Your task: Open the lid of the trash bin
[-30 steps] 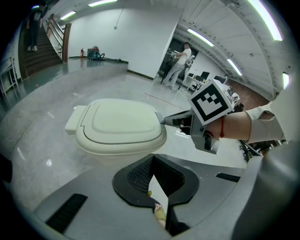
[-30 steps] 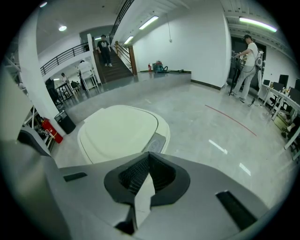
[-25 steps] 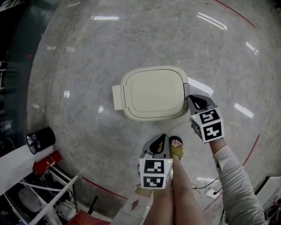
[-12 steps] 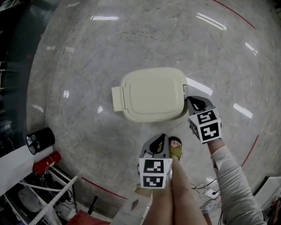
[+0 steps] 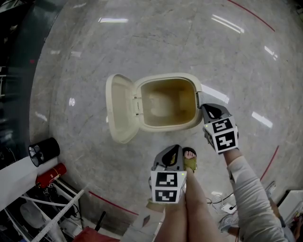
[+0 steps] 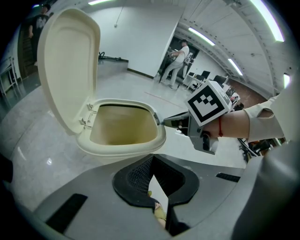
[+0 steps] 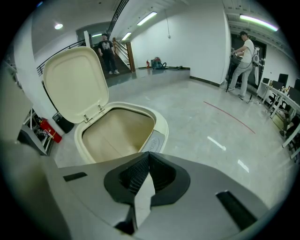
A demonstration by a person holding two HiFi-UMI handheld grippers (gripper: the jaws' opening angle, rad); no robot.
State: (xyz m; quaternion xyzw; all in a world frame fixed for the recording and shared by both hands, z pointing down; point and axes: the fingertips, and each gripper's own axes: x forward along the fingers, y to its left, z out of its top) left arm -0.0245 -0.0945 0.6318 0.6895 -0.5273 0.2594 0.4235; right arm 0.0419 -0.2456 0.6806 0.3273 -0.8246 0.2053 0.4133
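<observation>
Polished grey floor is filling the head view, with strip lights glinting off it and a red line curving across the upper right. Right of centre, the right gripper is pointing up and left with its jaws pressed together and nothing between them. In its own view the tips are sitting right at a small grey plate on the near rim of the bin, seemingly touching it. A pale sleeve is running from that gripper toward the lower right corner.

At lower centre, the left gripper is hovering apart from the bin, its jaws likewise closed on nothing. A sandalled foot is standing just beside it, below the bin, and is showing through the slit under the tips in the left gripper view. Bare legs are leading down to the bottom edge.

The cream bin is standing at the centre of the frame with its lid swung up on the hinge at its left side. The lid is standing upright and showing its inner face, and the tan inside of the bin is lying open to view.

Farther out, at the lower left, a black cylinder and a red canister are lying near each other. In both gripper views, people are standing far off in the white hall.
</observation>
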